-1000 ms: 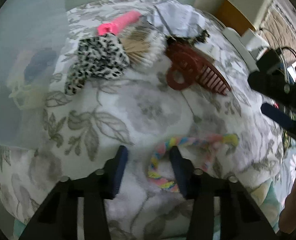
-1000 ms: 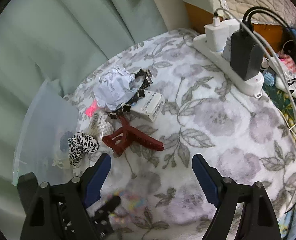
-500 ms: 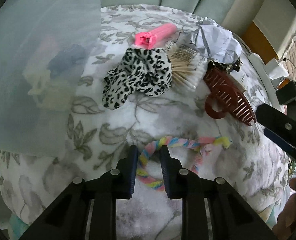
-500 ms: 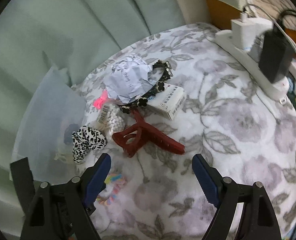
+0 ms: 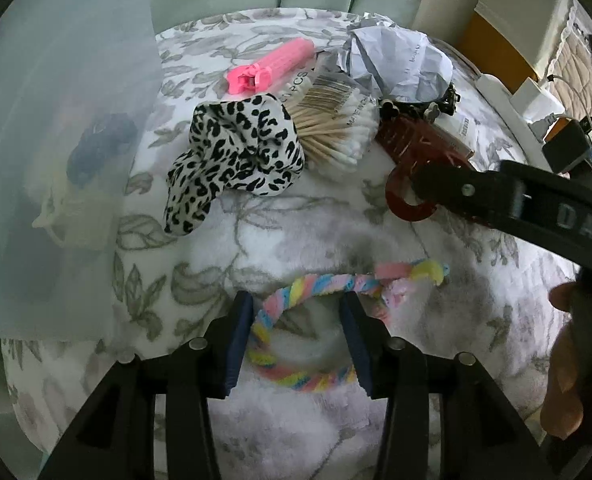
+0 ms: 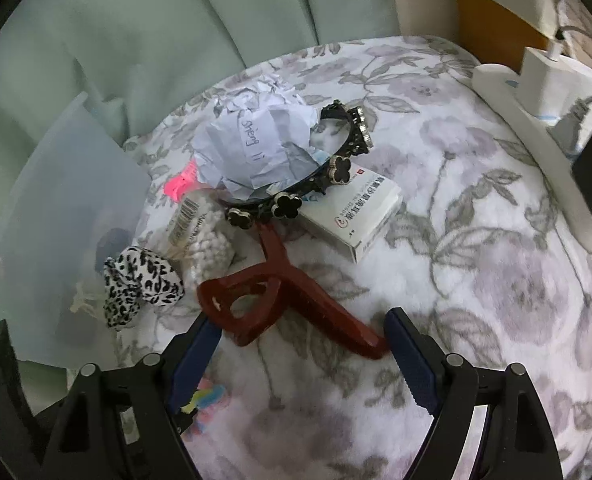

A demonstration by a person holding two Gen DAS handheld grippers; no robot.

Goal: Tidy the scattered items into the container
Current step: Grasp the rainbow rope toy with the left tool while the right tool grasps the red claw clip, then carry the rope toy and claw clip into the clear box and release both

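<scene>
Only our left wrist view shows a person's hand point(image 5: 572, 364) at the right edge of the frame and the whole rainbow braided hair tie point(image 5: 316, 328); only our right wrist view shows the white medicine box point(image 6: 360, 212) and the power strip point(image 6: 536, 136) at upper right. The translucent container point(image 5: 48, 152) fills the left side of the left view, its wall just beside the floral blanket point(image 6: 496, 280), which lies bare through the right half of the right view. Our left gripper point(image 5: 296, 340) is opening its jaws, the hair tie's loop between them, pads not pressing. Our right gripper point(image 6: 304, 356) holds its jaws wide apart around the dark red claw clip point(image 6: 280, 300), not clamped. Further up the frame lie crumpled paper point(image 6: 256, 140), leopard scrunchie point(image 5: 236, 152), cotton swabs point(image 5: 336, 128) and pink clip point(image 5: 272, 64).
</scene>
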